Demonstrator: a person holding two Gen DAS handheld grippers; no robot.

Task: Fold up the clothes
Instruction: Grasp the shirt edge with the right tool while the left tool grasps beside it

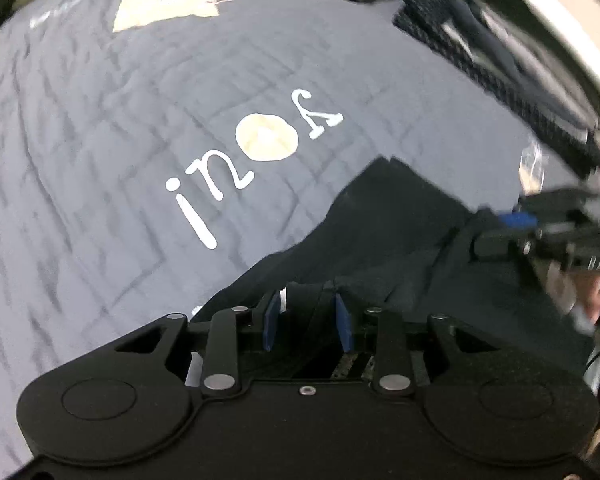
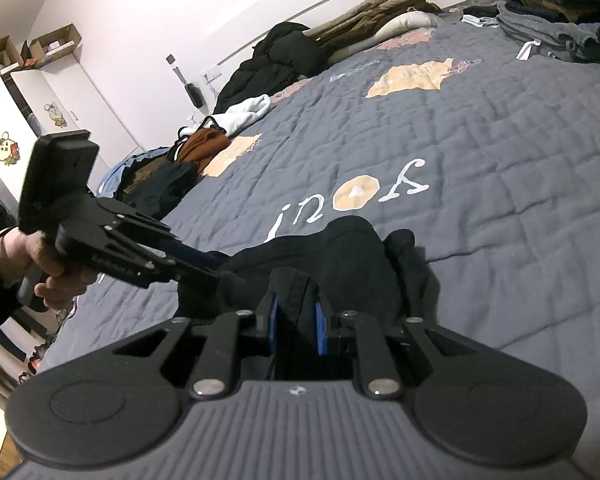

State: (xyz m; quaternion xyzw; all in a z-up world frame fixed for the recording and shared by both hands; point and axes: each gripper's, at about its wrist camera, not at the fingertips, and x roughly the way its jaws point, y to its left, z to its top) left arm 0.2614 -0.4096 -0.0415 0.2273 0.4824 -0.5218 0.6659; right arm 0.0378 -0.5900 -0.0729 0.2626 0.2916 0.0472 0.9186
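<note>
A black garment (image 1: 384, 236) lies bunched on the grey quilted bedspread (image 1: 100, 140); it also shows in the right wrist view (image 2: 340, 256). My left gripper (image 1: 308, 320) is shut on a fold of the black garment between its blue pads (image 1: 342, 320). My right gripper (image 2: 296, 316) is shut on another part of the same garment. The left gripper also shows in the right wrist view (image 2: 216, 266), biting the garment's left edge. The right gripper shows blurred in the left wrist view (image 1: 496, 236).
A stack of folded clothes (image 2: 560, 20) sits at the bed's far right; it also shows in the left wrist view (image 1: 500, 60). Unfolded clothes (image 2: 172, 168) are heaped along the left edge, and jackets (image 2: 284, 56) lie at the headboard. White cabinets (image 2: 40, 120) stand at the left.
</note>
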